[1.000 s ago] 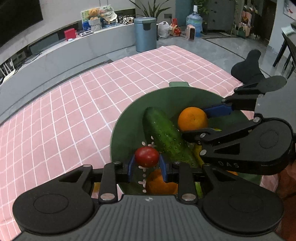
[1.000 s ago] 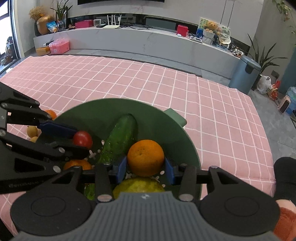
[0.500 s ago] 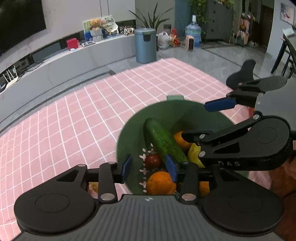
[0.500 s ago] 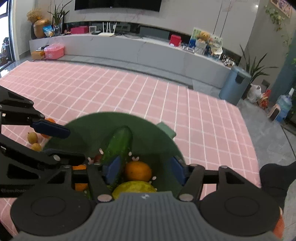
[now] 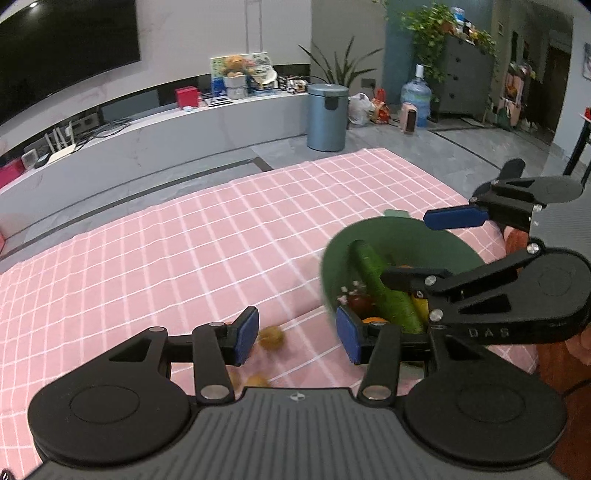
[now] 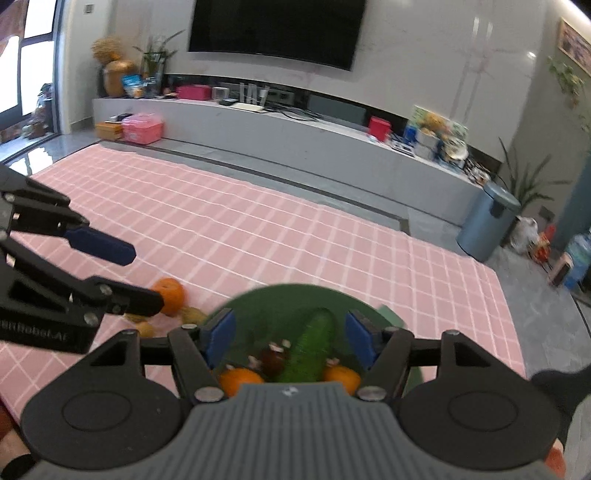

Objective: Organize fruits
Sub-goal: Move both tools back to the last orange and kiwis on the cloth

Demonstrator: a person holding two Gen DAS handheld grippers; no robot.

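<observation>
- Left gripper (image 5: pixel 295 336) and right gripper (image 6: pixel 291 338): jaws have just been opening, now spread, nothing between them.
- Green bowl (image 5: pixel 436 236), right of frame, holds cucumber (image 5: pixel 384 284), tomato, oranges.
- Loose small fruits (image 5: pixel 271 336), lower centre, could roll if nudged.

Both wrist views look obliquely down, sharing the green bowl (image 5: pixel 402 236).

It was a home living room. A large black wall-mounted television (image 6: pixel 277 31) hung above a long low grey media bench (image 6: pixel 280 129) cluttered with routers, boxes and a plush toy. Potted green houseplants (image 5: pixel 436 29), a blue-grey pedal bin (image 5: pixel 327 116) and a water-cooler bottle (image 5: pixel 416 98) stood nearby.
</observation>
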